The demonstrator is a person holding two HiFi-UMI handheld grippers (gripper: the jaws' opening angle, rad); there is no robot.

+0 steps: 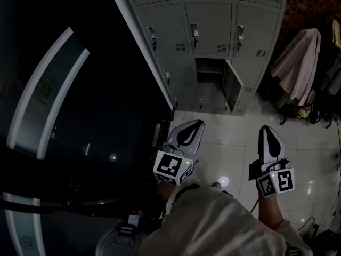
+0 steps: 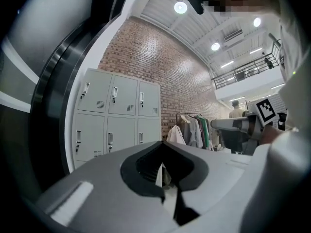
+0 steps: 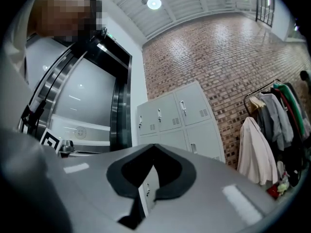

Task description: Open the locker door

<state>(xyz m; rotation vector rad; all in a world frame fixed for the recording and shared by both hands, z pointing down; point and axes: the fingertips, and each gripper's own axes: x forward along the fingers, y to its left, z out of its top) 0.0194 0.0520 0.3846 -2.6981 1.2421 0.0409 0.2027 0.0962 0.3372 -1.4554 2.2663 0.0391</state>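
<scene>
At the left of the head view a dark glass wall point(image 1: 80, 89) with pale curved stripes fills the frame.

Just right of it, low in the frame, the left gripper point(image 1: 192, 128) is held close to the person's body over the tiled floor point(image 1: 229, 143). In its own view the left gripper's point(image 2: 163, 144) jaws are pressed together with nothing between them.

At the top centre stands the grey locker bank point(image 1: 213, 20), well apart from both grippers. One locker door point(image 1: 230, 89) in the bottom row hangs swung out to the right, and its compartment point(image 1: 209, 71) shows dark and bare. Every other door in sight is closed flat.

Further right and low, the right gripper point(image 1: 268, 135) also points toward the lockers. Its own view shows the right gripper point(image 3: 154, 147) clenched and empty.

At the far right a pale garment point(image 1: 298, 60) hangs by the brick wall.

With a door already standing wide and neither gripper touching anything, the opening looks done. If another door is meant, the whole approach and pull is left.
</scene>
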